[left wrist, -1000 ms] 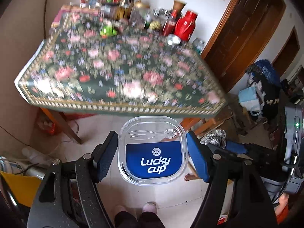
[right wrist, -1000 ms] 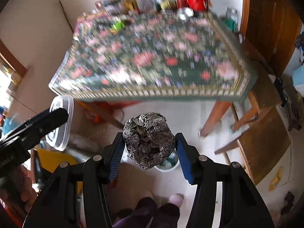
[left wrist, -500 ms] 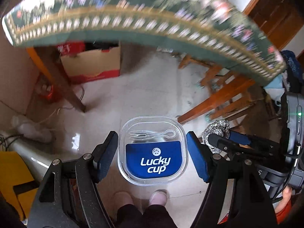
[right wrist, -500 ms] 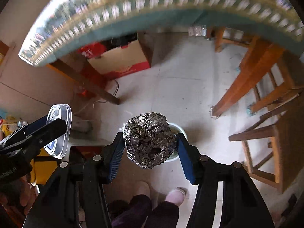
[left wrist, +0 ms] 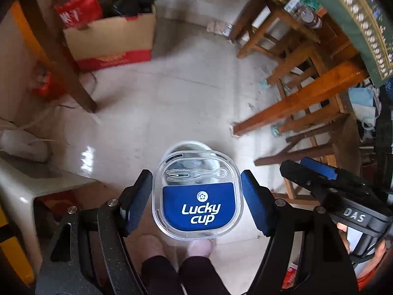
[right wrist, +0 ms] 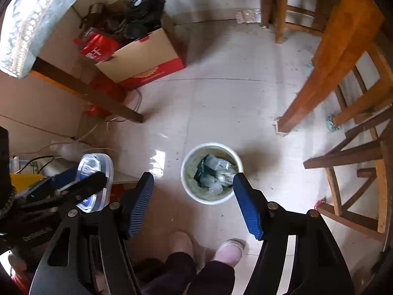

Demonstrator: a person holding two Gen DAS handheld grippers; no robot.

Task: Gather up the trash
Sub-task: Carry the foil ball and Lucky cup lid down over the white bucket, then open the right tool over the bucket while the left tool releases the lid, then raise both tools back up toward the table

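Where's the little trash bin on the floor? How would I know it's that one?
Start at the slanting wooden table leg and come down to the pale tiled floor in front of the person's slippers. The trash bin stands there: a small round white bucket with crumpled wrappers inside, unlike the square cardboard box farther back.

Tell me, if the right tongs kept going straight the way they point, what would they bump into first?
Probably the white trash bin on the floor. The right tongs are opening with nothing between them, and the bin sits just ahead. Depth is hard to judge, so they might graze its rim.
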